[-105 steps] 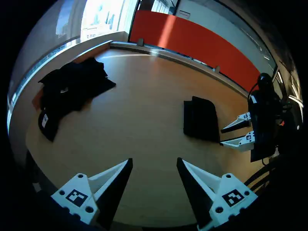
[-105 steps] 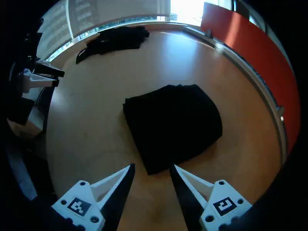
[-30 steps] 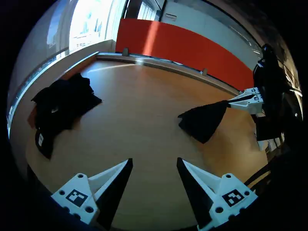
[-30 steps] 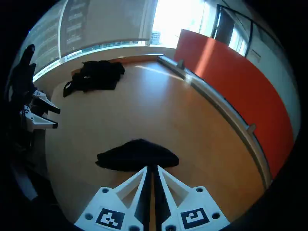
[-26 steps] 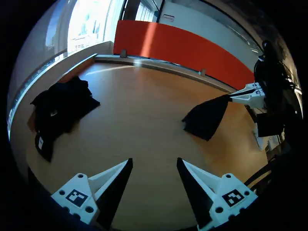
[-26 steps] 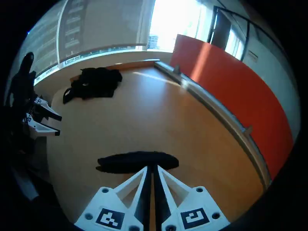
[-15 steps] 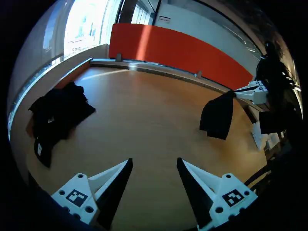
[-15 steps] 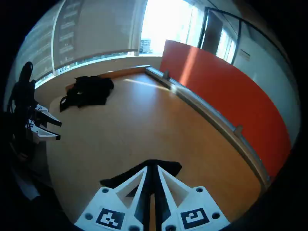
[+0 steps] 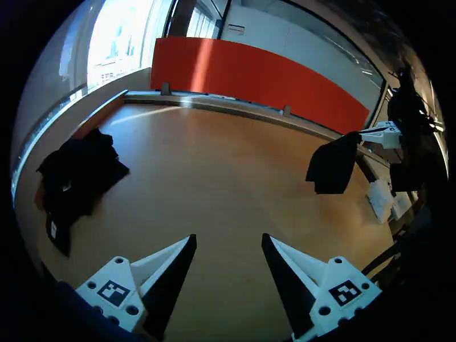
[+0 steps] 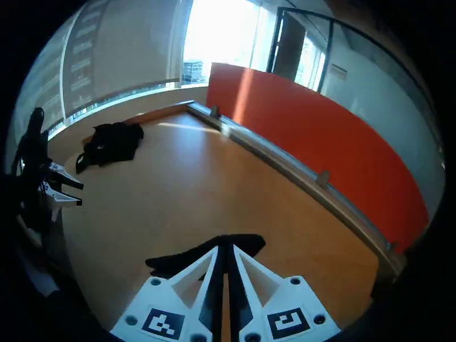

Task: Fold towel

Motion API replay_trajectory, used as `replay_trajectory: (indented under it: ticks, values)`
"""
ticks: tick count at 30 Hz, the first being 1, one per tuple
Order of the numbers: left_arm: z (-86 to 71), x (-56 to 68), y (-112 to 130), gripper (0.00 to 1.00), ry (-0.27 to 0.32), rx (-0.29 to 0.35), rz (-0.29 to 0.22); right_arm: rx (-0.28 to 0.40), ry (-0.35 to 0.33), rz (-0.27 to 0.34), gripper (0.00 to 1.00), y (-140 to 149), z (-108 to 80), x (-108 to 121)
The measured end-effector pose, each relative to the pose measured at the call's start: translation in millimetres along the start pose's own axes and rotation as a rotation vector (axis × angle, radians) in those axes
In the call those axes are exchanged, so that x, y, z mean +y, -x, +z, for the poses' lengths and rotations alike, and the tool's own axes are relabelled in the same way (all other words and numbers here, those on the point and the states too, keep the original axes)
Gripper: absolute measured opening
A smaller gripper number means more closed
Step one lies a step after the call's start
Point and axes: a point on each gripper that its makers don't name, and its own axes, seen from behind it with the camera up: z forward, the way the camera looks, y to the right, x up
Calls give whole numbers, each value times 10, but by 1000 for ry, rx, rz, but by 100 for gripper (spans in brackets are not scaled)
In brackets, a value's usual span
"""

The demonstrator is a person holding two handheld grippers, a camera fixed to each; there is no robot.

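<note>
Towel (image 9: 332,165) up in the air
Right claw (image 10: 226,249) pinches it, left claw (image 9: 228,237) is spread. Putting it down is left.

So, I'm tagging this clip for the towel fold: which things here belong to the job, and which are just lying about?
In the job:
- black towel, hanging from the shut right gripper
- left gripper, open, holding nothing
- table

Lying about:
- heap of dark cloth
- papers
- orange panel
</note>
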Motion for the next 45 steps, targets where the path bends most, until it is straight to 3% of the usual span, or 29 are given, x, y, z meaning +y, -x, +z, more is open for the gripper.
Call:
replay_trajectory:
  ticks: [15, 27, 33, 45]
  values:
    - [161, 288, -113, 84, 7, -15, 33, -38, 129, 95, 4, 581, -558, 997]
    - [293, 529, -155, 84, 6, -33, 48, -78, 227, 129, 4, 1015, -1070, 1806]
    - [333, 627, -186, 84, 10, -35, 56, -86, 243, 158, 4, 1159, -1145, 1977]
    - [347, 692, -166, 84, 6, -40, 62, -109, 242, 167, 4, 1309, -1032, 2033]
